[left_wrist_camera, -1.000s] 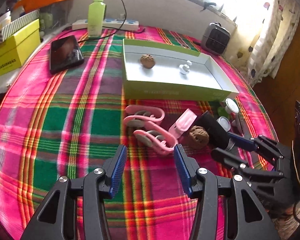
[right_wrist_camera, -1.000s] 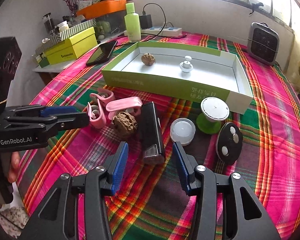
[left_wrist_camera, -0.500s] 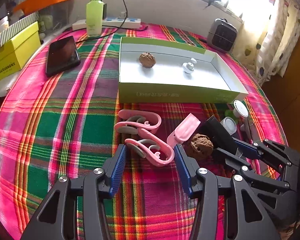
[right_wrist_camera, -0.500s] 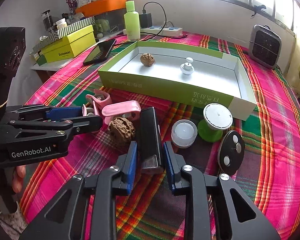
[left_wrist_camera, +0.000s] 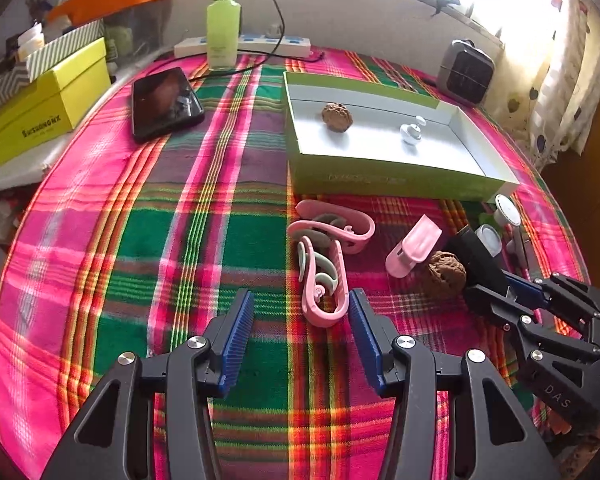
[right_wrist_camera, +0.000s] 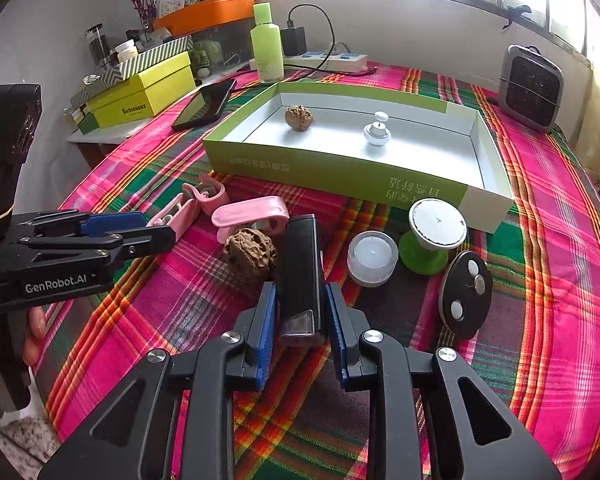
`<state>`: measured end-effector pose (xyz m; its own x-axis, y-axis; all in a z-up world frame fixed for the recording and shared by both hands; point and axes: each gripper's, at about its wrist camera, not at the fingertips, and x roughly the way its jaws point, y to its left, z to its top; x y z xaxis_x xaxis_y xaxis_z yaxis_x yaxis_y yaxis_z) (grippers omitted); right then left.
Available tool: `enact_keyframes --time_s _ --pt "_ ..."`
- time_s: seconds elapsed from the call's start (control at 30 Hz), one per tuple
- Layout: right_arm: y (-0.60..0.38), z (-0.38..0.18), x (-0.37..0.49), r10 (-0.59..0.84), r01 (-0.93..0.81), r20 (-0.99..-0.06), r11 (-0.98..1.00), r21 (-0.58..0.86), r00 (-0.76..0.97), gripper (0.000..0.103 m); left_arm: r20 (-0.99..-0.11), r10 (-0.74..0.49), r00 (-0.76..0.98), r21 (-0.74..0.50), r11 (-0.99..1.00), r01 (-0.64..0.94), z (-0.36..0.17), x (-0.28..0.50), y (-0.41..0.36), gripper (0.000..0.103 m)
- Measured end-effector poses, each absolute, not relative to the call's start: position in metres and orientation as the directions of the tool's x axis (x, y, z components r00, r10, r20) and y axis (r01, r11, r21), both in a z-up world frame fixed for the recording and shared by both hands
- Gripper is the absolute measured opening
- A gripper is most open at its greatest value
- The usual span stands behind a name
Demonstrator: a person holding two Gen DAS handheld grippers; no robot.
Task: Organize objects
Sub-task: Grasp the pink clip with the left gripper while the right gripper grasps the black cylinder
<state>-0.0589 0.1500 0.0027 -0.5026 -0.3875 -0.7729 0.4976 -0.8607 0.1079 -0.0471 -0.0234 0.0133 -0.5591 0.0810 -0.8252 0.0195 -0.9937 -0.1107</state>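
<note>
The black rectangular device (right_wrist_camera: 300,276) is clamped between the fingers of the right gripper (right_wrist_camera: 301,320). The left gripper (left_wrist_camera: 300,320) is held spread, with a pink clip (left_wrist_camera: 324,280) lying between its fingers.

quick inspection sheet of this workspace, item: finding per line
surface: plaid tablecloth, crowded near the front
job's things: green tray holds a walnut and a white knob; outside it lie pink clips, second walnut, black case, candle cup
clutter: phone, green bottle, yellow box
grippers: left gripper open by a pink clip; right gripper shut on black case
cables: power strip with black lead
surroundings: small heater, window
</note>
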Motion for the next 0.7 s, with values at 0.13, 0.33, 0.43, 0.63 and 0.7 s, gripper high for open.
enact_keyframes --time_s 0.13,0.33,0.43,0.63,0.7 --pt "0.1475 0.0019 -0.0603 -0.376 0.492 -0.775 -0.865 0.097 -0.508 0.026 -0.821 0.061 -0.568 -0.087 -0.996 0.019 0.0125 -0.0541 -0.0215 0.048" --pt "0.1451 0.0017 -0.0626 -0.369 0.488 -0.775 -0.868 0.091 -0.513 0.026 -0.803 0.038 -0.594 -0.051 -0.999 0.005 0.0105 -0.0566 -0.0186 0.047" --pt "0.1448 0.0016 -0.063 -0.369 0.487 -0.775 -0.869 0.091 -0.513 0.026 -0.801 0.024 -0.598 -0.036 -0.999 0.009 0.0108 -0.0565 -0.0181 0.043" --pt "0.1454 0.0019 -0.0635 -0.37 0.484 -0.775 -0.87 0.094 -0.513 0.025 -0.798 0.024 -0.602 -0.049 -0.999 0.024 0.0117 -0.0574 -0.0249 0.022" --pt "0.1454 0.0021 -0.0637 -0.368 0.482 -0.775 -0.871 0.094 -0.514 0.026 -0.798 0.025 -0.602 -0.049 -0.999 0.023 0.0115 -0.0574 -0.0252 0.022"
